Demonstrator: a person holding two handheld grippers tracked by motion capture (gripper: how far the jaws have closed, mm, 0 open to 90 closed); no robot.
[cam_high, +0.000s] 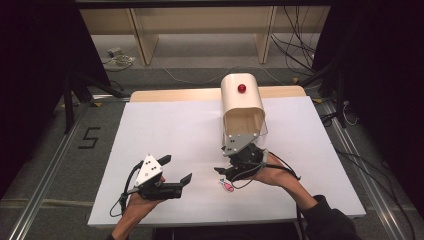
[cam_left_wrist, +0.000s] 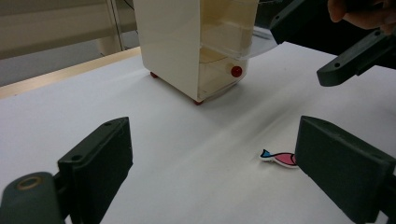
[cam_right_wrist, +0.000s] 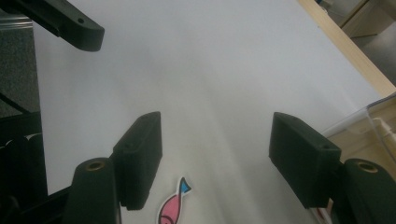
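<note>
On the white table (cam_high: 165, 125), a small pink fish (cam_high: 227, 185) with a blue tail lies flat near the front edge. Its long axis runs diagonally in the high view, blue tail toward upper left, pink body toward the person. In the right gripper view, the tail points up and right, away from the camera.

Right gripper (cam_high: 224, 172): jaws wide apart, holding nothing. The fish lies just beside it on the table, low between the jaws in its own view (cam_right_wrist: 173, 203), nearer the left jaw; contact cannot be told.

Left gripper (cam_high: 175, 169): jaws spread wide, empty. The fish lies ahead and to its right (cam_left_wrist: 279, 157), partly behind the right jaw.

Cream box (cam_high: 242, 105) with a red knob (cam_high: 242, 88) stands behind the right gripper, well apart from the fish.
</note>
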